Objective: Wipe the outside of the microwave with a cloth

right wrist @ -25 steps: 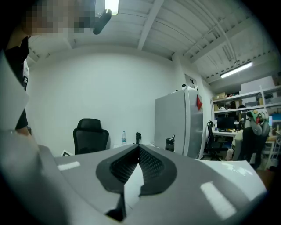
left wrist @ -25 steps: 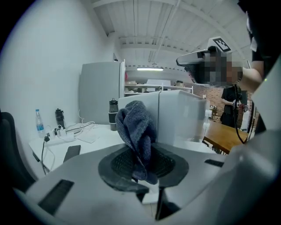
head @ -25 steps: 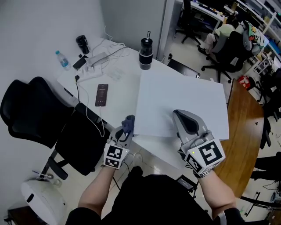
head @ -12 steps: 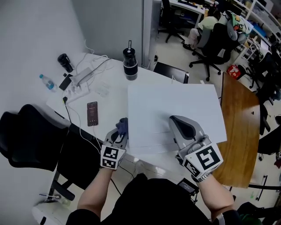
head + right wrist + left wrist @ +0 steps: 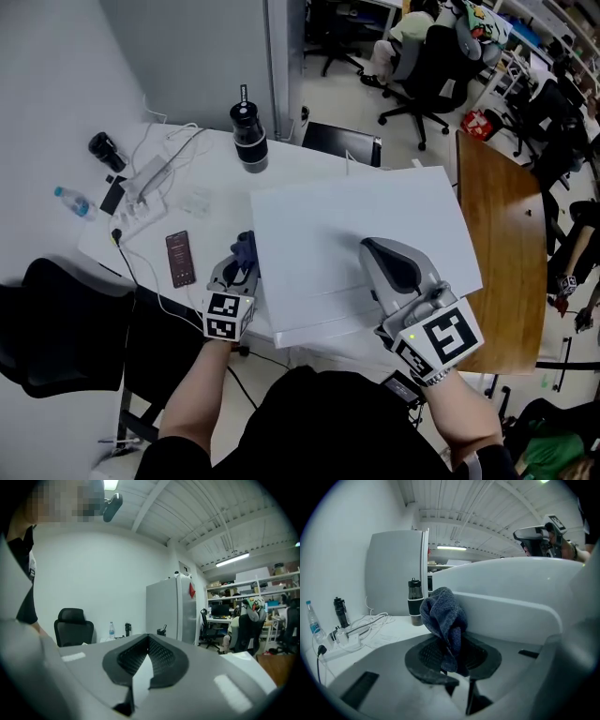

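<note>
The microwave (image 5: 328, 234) is a white box seen from above, standing on a white desk. My left gripper (image 5: 240, 262) is at its left side, shut on a bunched dark blue cloth (image 5: 246, 247) that lies against the side wall. In the left gripper view the cloth (image 5: 443, 616) sticks up from between the pads of the left gripper (image 5: 451, 654), next to the white microwave (image 5: 511, 590). My right gripper (image 5: 379, 253) rests over the microwave's top, shut, with nothing in it. In the right gripper view the right gripper (image 5: 146, 654) is shut and holds nothing.
On the desk left of the microwave lie a phone (image 5: 179, 259), a power strip with cables (image 5: 141, 187), a water bottle (image 5: 73, 202) and a black tumbler (image 5: 249, 139). A black office chair (image 5: 56, 328) stands at the left. A wooden table (image 5: 502, 234) stands at the right.
My left gripper with the cloth has slid from the microwave's front left corner along its left side toward the back. The right gripper stays over the top.
</note>
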